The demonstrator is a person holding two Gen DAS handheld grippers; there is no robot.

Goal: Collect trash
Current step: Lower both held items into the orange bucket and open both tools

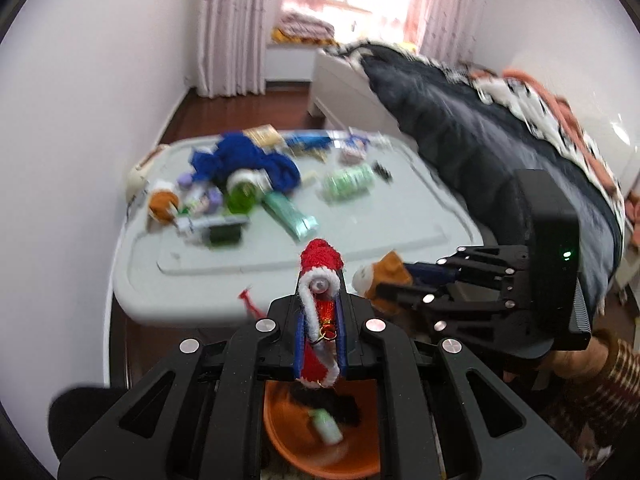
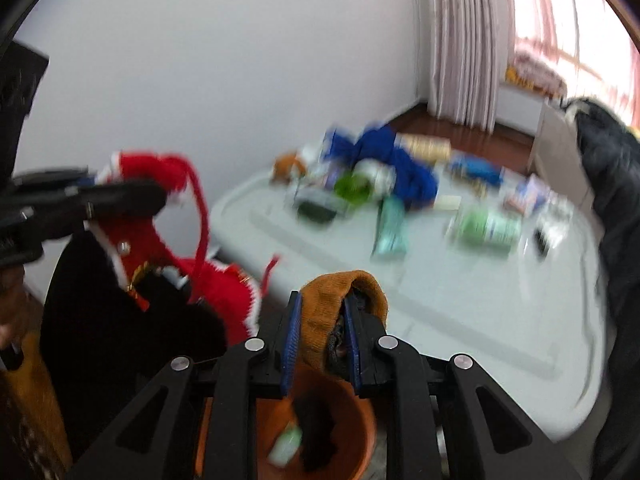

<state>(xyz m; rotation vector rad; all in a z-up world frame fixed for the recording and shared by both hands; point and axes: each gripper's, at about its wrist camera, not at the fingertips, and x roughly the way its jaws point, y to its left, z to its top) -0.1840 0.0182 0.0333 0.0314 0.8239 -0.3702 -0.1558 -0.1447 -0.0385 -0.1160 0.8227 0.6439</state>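
My left gripper is shut on a red knitted stocking with white trim, seen again from the side as the red stocking in the right wrist view. My right gripper is shut on an orange-brown knitted piece, which shows as a brown and white knit at the right gripper in the left wrist view. Both hang over an orange bucket that holds a pale green bottle and something dark.
A pale grey table carries a blue knit, a green jar, a teal tube and a green packet. A dark quilt on a bed lies right. A sleeve shows at the right.
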